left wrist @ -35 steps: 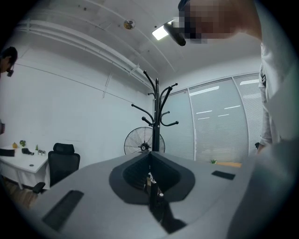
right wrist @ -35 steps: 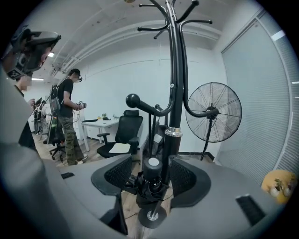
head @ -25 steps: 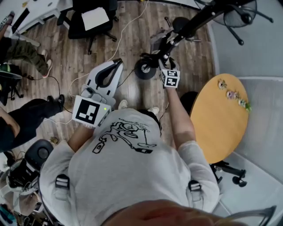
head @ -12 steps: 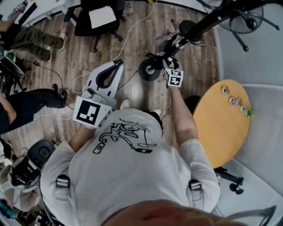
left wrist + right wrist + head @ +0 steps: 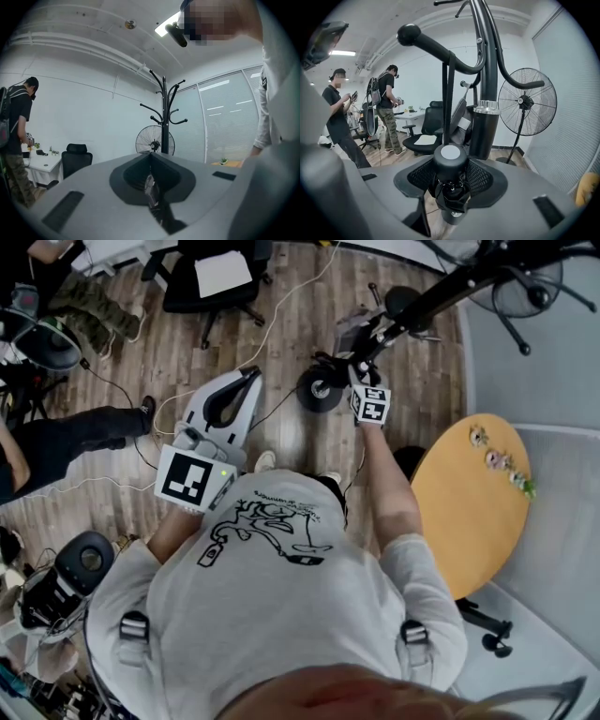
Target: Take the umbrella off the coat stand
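Black umbrella [image 5: 450, 157] – upright, handle cap up | right gripper [image 5: 450, 176] just closing onto it | left gripper [image 5: 151, 155] together

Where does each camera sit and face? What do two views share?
Head view: on the person's head, looking steeply down; shows torso, arms, left claw, right claw.
Left gripper view: on the left claw, facing coat stand and fan; shut jaws, sleeve show.
Right gripper view: on the right claw, near the coat stand; jaws, just closing, grip the umbrella.
Shared: both gripper views show coat stand and fan.
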